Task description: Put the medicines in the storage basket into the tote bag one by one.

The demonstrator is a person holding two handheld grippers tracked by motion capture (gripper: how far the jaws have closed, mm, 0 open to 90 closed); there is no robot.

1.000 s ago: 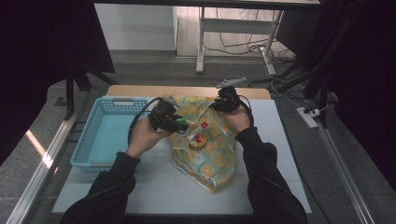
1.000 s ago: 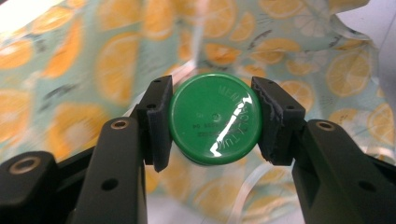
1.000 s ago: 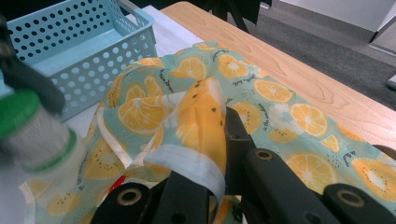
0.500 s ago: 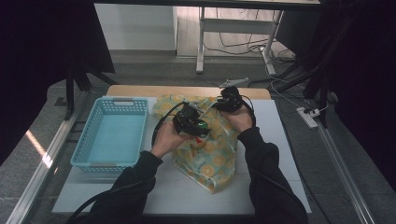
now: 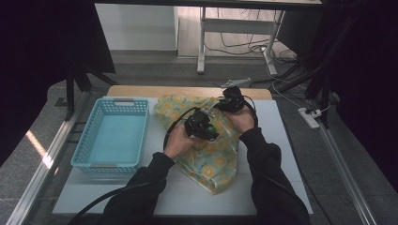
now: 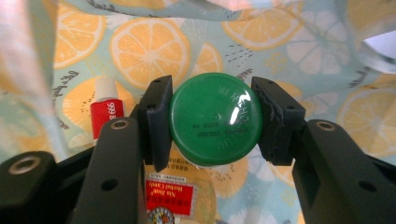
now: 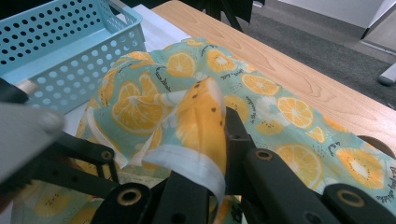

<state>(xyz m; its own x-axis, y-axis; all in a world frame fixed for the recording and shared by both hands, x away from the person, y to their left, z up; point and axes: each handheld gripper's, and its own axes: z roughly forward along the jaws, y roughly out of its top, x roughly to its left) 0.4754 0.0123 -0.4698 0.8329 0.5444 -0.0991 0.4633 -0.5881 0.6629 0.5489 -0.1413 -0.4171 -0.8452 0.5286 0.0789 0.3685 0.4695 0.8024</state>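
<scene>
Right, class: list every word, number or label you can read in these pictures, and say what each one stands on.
"666": white digits on the red band of the small tube beside the bottle.
Bottle's red label: small white print, too blurred to read.
Green cap: raised lettering and dark printed code, too small to read.
Orange-print bag: dark script between the slices, unreadable.

Bottle (image 6: 215, 122) between left gripper (image 5: 205, 127) fingers (image 6: 158, 119), pads on both sides of cap. Tube (image 6: 107, 108) just beside left finger, lying on bag (image 5: 206, 159). Bag hem pinched between right gripper (image 5: 224, 104) fingers (image 7: 238, 135), up past bottle. Basket (image 5: 89, 154) well left of both fingers, on worktop (image 5: 281, 154).
</scene>
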